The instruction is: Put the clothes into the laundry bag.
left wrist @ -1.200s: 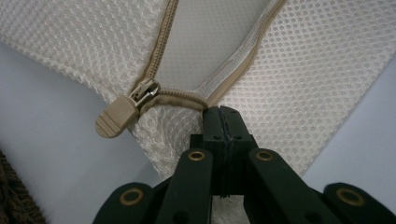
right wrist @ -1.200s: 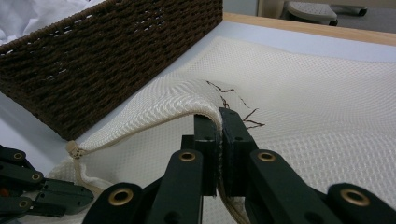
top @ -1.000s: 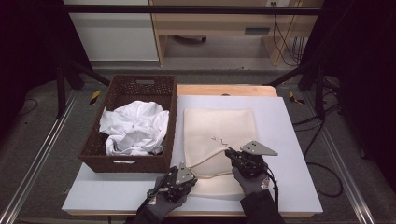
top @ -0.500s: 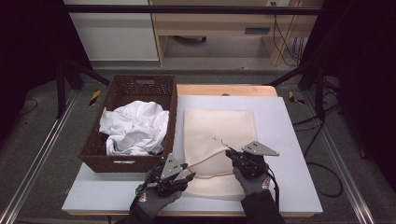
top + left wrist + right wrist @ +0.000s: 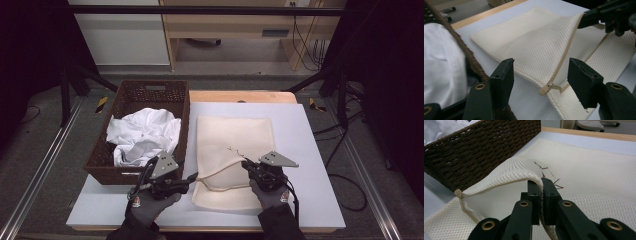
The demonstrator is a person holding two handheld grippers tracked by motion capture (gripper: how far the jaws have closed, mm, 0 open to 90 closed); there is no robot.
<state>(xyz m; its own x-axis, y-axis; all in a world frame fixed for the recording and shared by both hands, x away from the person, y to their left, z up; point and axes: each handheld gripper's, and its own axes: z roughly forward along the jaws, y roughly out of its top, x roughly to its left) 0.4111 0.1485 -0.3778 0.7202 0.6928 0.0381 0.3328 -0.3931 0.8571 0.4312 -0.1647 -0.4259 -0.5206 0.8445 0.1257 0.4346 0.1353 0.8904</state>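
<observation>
The right gripper [image 5: 541,195] is clamped tight on the upper lip of the mesh laundry bag [image 5: 235,145], pinching the cream netting right at the zipper edge and lifting it into a small arch; the left gripper [image 5: 541,80] has just been opening, its jaws now wide apart with nothing pressed between them, the zipper pull [image 5: 548,88] lying on the table just ahead of the gap; the bag itself lies flat on the pale tabletop [image 5: 310,130], beside the dark wicker basket [image 5: 145,95] that holds a crumpled white garment [image 5: 142,135]; I judge the bag to be very light, limp and loose-woven, so it will sag, fold and slide on the smooth top rather than hold any shape; the netting looks apt to snag on a jaw corner; the firmest places to take hold seem to be the stitched zipper tape and the hemmed mouth, where the cloth is doubled, with one grip on each lip to keep the opening spread for the garment.
</observation>
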